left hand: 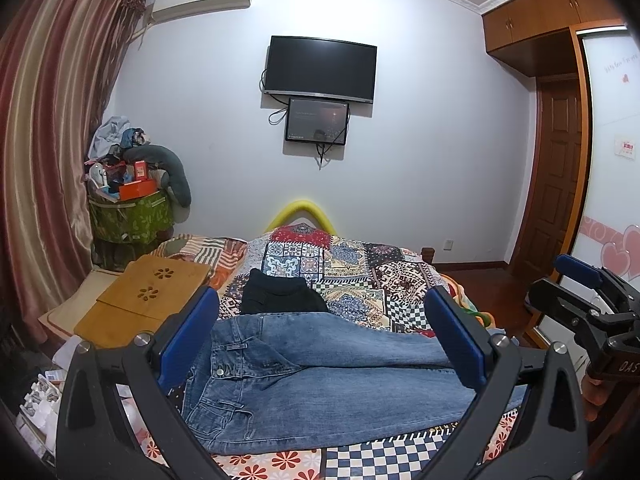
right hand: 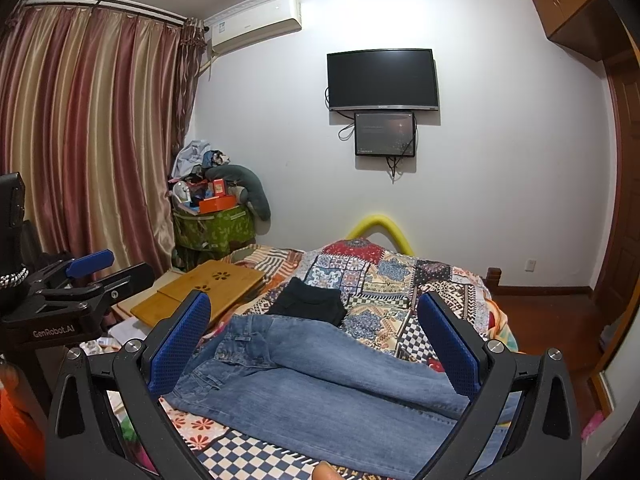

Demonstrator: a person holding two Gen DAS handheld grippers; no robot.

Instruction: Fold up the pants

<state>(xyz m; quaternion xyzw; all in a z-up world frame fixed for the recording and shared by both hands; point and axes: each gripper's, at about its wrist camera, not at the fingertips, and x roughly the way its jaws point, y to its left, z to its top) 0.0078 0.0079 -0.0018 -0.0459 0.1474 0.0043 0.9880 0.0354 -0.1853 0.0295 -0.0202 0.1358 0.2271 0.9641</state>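
Note:
Blue jeans [left hand: 320,384] lie flat across the near end of the bed, waistband to the left, legs running right. The right wrist view shows the same jeans [right hand: 328,376]. My left gripper [left hand: 324,304] hangs above them, open, with nothing between its blue pads. Likewise my right gripper [right hand: 314,312] is open and empty over the jeans. Each gripper shows in the other's view: the right gripper [left hand: 592,292] at the right edge, the left gripper [right hand: 100,270] at the left edge. A folded black garment [left hand: 280,296] lies just beyond the jeans.
A patchwork quilt [left hand: 360,268] covers the bed. A wooden lap tray [left hand: 148,296] rests on the bed's left side. A green hamper piled with clutter [left hand: 132,208] stands by the curtain [left hand: 52,140]. A wardrobe [left hand: 600,160] and door are at the right.

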